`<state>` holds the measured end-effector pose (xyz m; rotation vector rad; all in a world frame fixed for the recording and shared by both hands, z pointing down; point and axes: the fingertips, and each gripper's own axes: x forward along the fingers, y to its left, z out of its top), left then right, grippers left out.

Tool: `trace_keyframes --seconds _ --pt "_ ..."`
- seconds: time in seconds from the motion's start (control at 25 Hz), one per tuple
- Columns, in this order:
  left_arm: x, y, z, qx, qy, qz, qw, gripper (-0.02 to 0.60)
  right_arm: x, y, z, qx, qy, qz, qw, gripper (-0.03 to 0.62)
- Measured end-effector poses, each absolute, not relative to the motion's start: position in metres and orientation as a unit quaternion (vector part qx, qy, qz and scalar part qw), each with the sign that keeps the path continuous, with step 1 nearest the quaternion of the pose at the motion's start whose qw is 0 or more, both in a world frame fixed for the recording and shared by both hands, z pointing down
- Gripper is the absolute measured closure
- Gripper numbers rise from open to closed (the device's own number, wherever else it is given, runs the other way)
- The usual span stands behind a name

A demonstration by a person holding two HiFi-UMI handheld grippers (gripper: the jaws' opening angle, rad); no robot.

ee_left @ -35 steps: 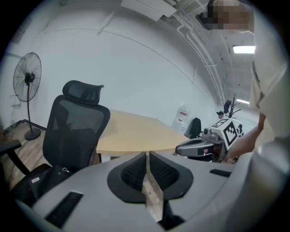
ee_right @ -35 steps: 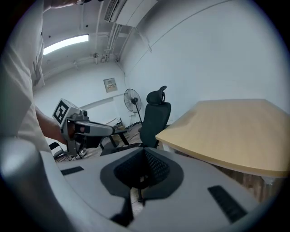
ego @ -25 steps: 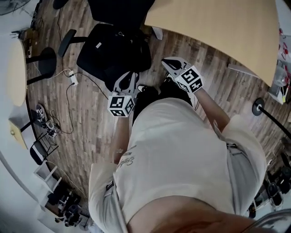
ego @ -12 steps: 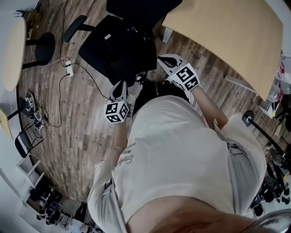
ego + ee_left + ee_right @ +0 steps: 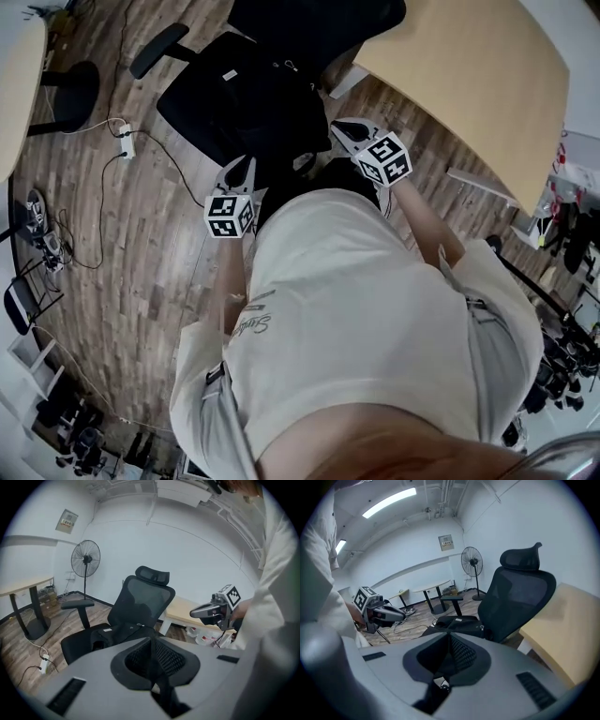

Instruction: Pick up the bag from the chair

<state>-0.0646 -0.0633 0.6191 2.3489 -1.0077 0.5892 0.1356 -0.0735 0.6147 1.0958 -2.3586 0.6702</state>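
Observation:
A black bag [image 5: 251, 101] with a small white label lies on the seat of a black mesh office chair [image 5: 309, 23]. My left gripper [image 5: 236, 169] hovers at the seat's near edge, just short of the bag, its jaws shut on nothing. My right gripper [image 5: 339, 129] is level with the seat's right side, also shut and empty. The left gripper view looks over its closed tips [image 5: 151, 641] at the bag [image 5: 117, 633] and the right gripper [image 5: 206, 611]. In the right gripper view the bag [image 5: 457, 623] lies beyond the closed tips [image 5: 450, 637].
A light wooden desk [image 5: 469, 75] stands right of the chair, close to my right gripper. A power strip with cables [image 5: 122, 141] lies on the wood floor to the left. A round table [image 5: 14, 84] and a pedestal fan [image 5: 86, 559] stand further off.
The person has stepped toward the chair. Both grippers have come nearer the seat and the bag, the left one shifting left. Both have stayed shut.

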Motion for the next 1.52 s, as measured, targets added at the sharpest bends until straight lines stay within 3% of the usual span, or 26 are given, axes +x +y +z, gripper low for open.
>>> trace_keyframes --seconds 0.12,0.52,0.64,0.76,0.96,1.28,1.52 --pt "-0.074 -0.056 0.642 0.867 -0.343 0.240 0.271 0.547 0.116 -0.067 0.647 0.372 -0.845 0.291 0.252 0.513" --pt "-0.078 -0.035 0.683 0.837 -0.311 0.277 0.354 0.542 0.118 -0.050 0.725 0.303 -0.825 0.335 0.339 0.510" --pt "-0.078 -0.025 0.694 0.825 -0.302 0.309 0.363 0.451 0.129 -0.039 0.761 0.275 -0.812 0.365 0.362 0.492" --pt "-0.074 -0.018 0.705 0.818 -0.287 0.340 0.365 0.448 0.132 -0.025 0.789 0.231 -0.807 0.392 0.376 0.450" --pt "-0.068 -0.007 0.729 0.808 -0.257 0.380 0.371 0.440 0.127 -0.020 0.819 0.192 -0.815 0.392 0.381 0.442" --pt "-0.046 0.007 0.733 0.811 -0.182 0.343 0.438 0.425 0.096 -0.014 0.834 0.083 -0.842 0.403 0.350 0.424" --pt "-0.034 0.006 0.755 0.804 -0.138 0.371 0.444 0.425 0.082 -0.016 0.843 0.051 -0.828 0.447 0.335 0.437"
